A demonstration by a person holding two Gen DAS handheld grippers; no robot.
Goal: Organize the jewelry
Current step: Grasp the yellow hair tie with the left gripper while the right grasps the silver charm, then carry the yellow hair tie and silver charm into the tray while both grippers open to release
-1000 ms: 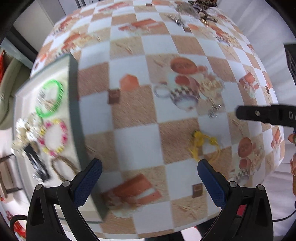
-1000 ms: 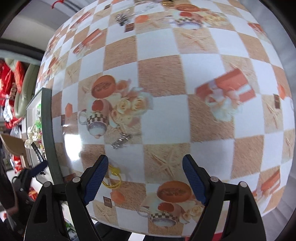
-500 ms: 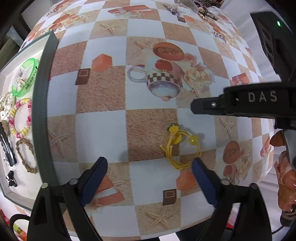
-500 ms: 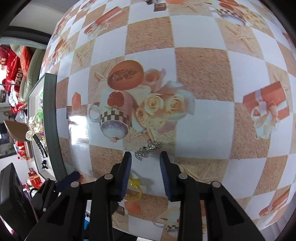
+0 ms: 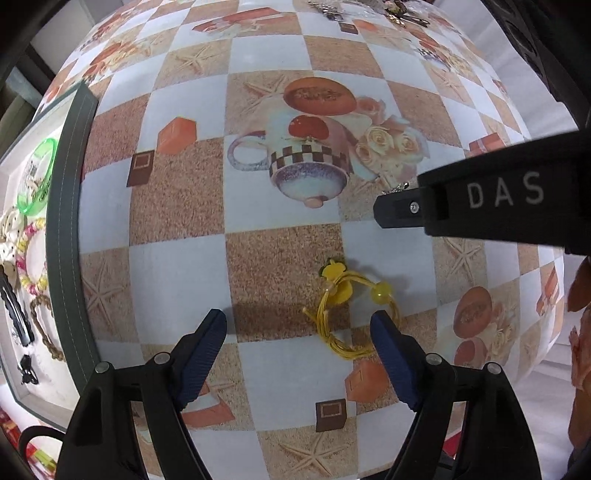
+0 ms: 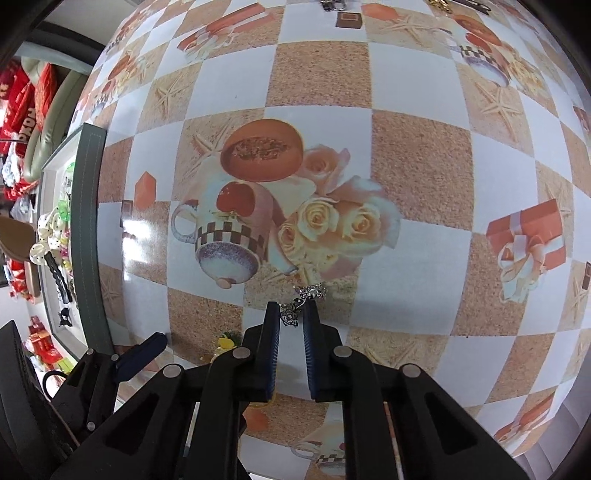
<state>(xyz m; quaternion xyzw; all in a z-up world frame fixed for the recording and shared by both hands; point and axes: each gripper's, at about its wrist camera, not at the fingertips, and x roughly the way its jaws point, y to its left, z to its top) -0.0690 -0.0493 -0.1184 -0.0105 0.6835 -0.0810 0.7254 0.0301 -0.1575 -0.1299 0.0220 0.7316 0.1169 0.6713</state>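
Observation:
A yellow cord bracelet (image 5: 347,306) with beads lies on the checked tablecloth. My left gripper (image 5: 297,325) is open just above the cloth, its right pad (image 5: 388,343) beside the bracelet. A small silver chain piece (image 6: 304,301) lies on the cloth below the printed roses. My right gripper (image 6: 291,314) has closed around its near end; the far end still rests on the cloth. The right gripper's black finger (image 5: 480,206) crosses the left wrist view. The grey-rimmed jewelry tray (image 5: 64,229) at the left holds a green bangle (image 5: 37,177), bead bracelets and a black clip.
More jewelry lies in a heap at the table's far edge (image 5: 369,9). The tray also shows in the right wrist view (image 6: 86,236). Red packages (image 6: 22,107) and a cushion sit beyond the table's left side. The table's near edge is close below both grippers.
My right gripper has moved forward to the silver chain and closed from wide open to nearly shut on it. My left gripper has moved right and down toward the yellow bracelet, staying open.

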